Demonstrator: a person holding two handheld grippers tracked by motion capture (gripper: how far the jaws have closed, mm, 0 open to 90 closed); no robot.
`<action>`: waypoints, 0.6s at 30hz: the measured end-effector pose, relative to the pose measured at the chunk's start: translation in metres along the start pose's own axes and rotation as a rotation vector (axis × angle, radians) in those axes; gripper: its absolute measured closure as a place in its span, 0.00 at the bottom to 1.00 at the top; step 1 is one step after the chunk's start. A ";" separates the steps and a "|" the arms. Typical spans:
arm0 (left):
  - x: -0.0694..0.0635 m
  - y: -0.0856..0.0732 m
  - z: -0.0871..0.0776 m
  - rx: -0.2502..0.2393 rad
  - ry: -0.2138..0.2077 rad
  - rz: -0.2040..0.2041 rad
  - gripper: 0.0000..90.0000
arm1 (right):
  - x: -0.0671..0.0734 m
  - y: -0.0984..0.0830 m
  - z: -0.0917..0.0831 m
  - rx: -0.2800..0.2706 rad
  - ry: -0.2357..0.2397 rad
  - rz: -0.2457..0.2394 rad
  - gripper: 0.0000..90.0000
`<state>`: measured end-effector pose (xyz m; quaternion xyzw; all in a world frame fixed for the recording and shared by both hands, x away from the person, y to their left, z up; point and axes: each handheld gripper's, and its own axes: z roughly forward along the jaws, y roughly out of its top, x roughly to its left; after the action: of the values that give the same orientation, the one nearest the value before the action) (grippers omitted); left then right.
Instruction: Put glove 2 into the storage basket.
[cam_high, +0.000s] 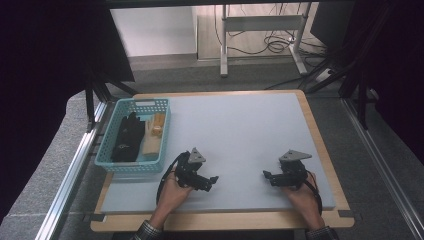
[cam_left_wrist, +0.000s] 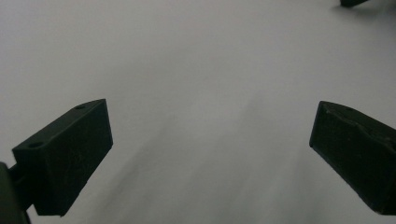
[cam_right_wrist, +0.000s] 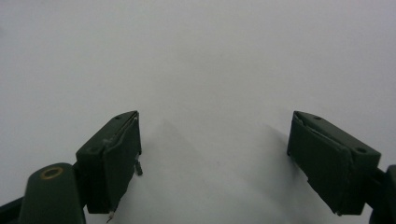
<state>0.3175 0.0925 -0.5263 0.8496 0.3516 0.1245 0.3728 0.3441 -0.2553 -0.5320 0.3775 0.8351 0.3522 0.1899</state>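
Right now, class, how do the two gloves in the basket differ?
The black glove is dark; the tan glove is pale, with orange fingertips. The black glove lies on the basket's left side, the tan glove on its right. Both lie flat, side by side, fingers pointing away from the person.

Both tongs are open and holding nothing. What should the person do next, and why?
Probably swing the left tongs toward the teal basket at the table's left edge. Both they and the right tongs rest open over bare tabletop, and the black glove and tan glove lie in that basket, nearest the left hand.
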 end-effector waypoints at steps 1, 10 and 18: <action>0.000 -0.002 0.002 0.008 0.004 0.002 0.00 | 0.000 0.000 0.000 0.000 0.000 0.000 0.19; -0.001 -0.016 0.012 0.042 0.023 -0.004 0.00 | 0.000 0.000 0.000 0.000 -0.001 0.000 0.19; -0.001 -0.016 0.013 0.045 0.027 -0.004 0.00 | 0.000 0.000 0.000 0.000 -0.002 -0.001 0.19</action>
<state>0.3142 0.0926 -0.5469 0.8554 0.3610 0.1274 0.3488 0.3438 -0.2553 -0.5322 0.3773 0.8351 0.3520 0.1908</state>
